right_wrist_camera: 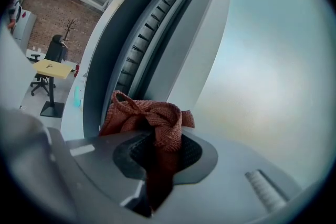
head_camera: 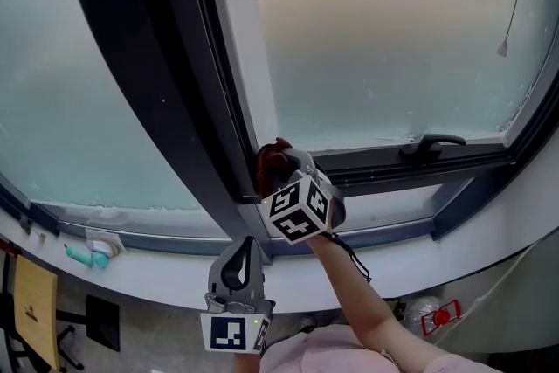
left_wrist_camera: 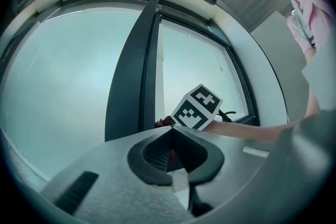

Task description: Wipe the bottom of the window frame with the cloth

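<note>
— Right tongs (right_wrist_camera: 157,140) are clamped tight on the red cloth (right_wrist_camera: 152,115). You have it bunched, with a knot of it sticking out past the tips, right at the corner where the dark upright (head_camera: 175,83) meets the bottom of the window frame (head_camera: 384,163).

— Your left tongs (head_camera: 242,256) hang lower, in front of the white sill (head_camera: 376,271), tips together with nothing between them. I'd keep them there, clear of the stroke.

— Agreed. From that corner you want one long pass to your right along the bottom rail, toward the handle (head_camera: 431,144). Hold the wad against the ledge, not the glass (head_camera: 384,31).

— Watch the bunching, though. Only a small lump of cloth seems to meet the frame, so each pass probably covers a narrow strip. Tilt the tongs so the loose folds drag behind rather than roll up.

— Press lightly enough that the hard tips don't scrape the frame. The handle looks like the one snag, so lift over it or stop just beside it.

— And don't ease your grip mid-stroke, or the cloth would likely drop onto the sill.
</note>
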A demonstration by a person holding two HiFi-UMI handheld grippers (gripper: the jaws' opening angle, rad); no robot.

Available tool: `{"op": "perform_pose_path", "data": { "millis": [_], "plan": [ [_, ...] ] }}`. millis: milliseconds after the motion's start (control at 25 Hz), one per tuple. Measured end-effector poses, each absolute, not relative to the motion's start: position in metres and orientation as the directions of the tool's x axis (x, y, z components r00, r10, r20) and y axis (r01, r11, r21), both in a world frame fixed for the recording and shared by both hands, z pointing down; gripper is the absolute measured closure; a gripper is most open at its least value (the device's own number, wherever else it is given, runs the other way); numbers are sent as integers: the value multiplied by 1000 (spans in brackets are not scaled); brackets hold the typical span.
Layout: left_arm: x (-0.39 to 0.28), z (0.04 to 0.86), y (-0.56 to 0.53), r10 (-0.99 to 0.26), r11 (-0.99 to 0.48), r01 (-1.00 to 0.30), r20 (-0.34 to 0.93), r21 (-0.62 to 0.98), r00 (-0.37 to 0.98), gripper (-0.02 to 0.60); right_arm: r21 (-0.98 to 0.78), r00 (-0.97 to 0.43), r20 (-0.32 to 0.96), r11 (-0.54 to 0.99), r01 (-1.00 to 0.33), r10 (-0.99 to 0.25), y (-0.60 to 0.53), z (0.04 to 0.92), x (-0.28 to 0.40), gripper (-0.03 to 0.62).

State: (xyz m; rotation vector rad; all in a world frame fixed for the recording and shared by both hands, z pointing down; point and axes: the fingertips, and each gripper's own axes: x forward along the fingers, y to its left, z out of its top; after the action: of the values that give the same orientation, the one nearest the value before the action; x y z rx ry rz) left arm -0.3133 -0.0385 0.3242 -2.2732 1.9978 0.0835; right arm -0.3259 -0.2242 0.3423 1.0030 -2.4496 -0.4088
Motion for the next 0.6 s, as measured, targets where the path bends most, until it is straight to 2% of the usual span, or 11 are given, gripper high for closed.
{"op": "perform_pose_path", "data": {
  "millis": [600],
  "plan": [
    [-311,324,-56,-979,-157,-986,-124,-52,162,584,411,-632,339,714,-567,-697,-225,345,-323,531]
  ]
}}
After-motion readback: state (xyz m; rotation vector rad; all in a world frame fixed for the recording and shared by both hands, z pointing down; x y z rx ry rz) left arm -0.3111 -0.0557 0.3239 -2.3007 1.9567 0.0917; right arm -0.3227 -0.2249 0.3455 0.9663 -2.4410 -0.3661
